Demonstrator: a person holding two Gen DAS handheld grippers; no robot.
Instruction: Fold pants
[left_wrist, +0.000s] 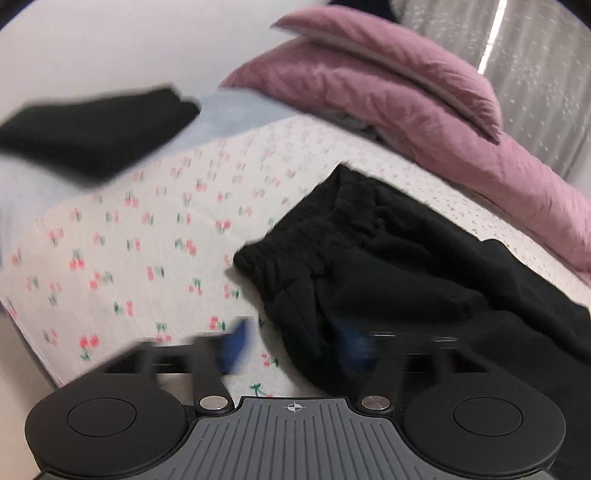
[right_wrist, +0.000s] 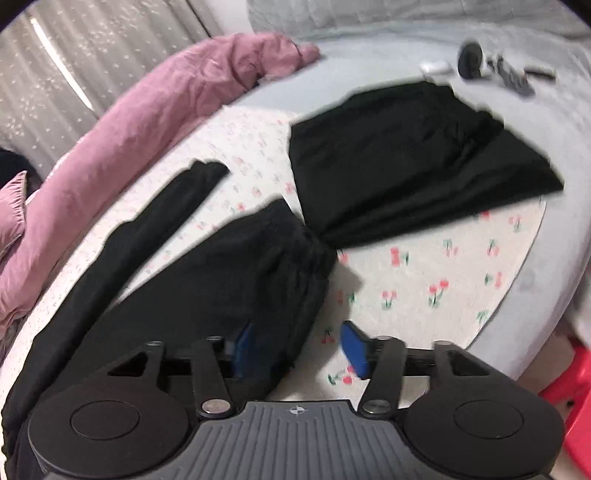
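Black pants (left_wrist: 388, 258) lie crumpled on a cherry-print sheet (left_wrist: 147, 240), their elastic waistband toward the middle. In the right wrist view the pants (right_wrist: 221, 280) spread left, with one leg (right_wrist: 166, 214) stretching back. My left gripper (left_wrist: 295, 347) is open, its blue pads blurred; the right pad is over the pants' edge. My right gripper (right_wrist: 299, 350) is open, its left pad over the black cloth and its right pad over the sheet. Neither holds anything.
A second black garment (right_wrist: 406, 166) lies folded farther back; it also shows in the left wrist view (left_wrist: 92, 129). A pink quilt (left_wrist: 388, 92) is heaped along the far side. Small dark items (right_wrist: 491, 66) lie on the grey bedding. A red object (right_wrist: 569, 387) stands at the right.
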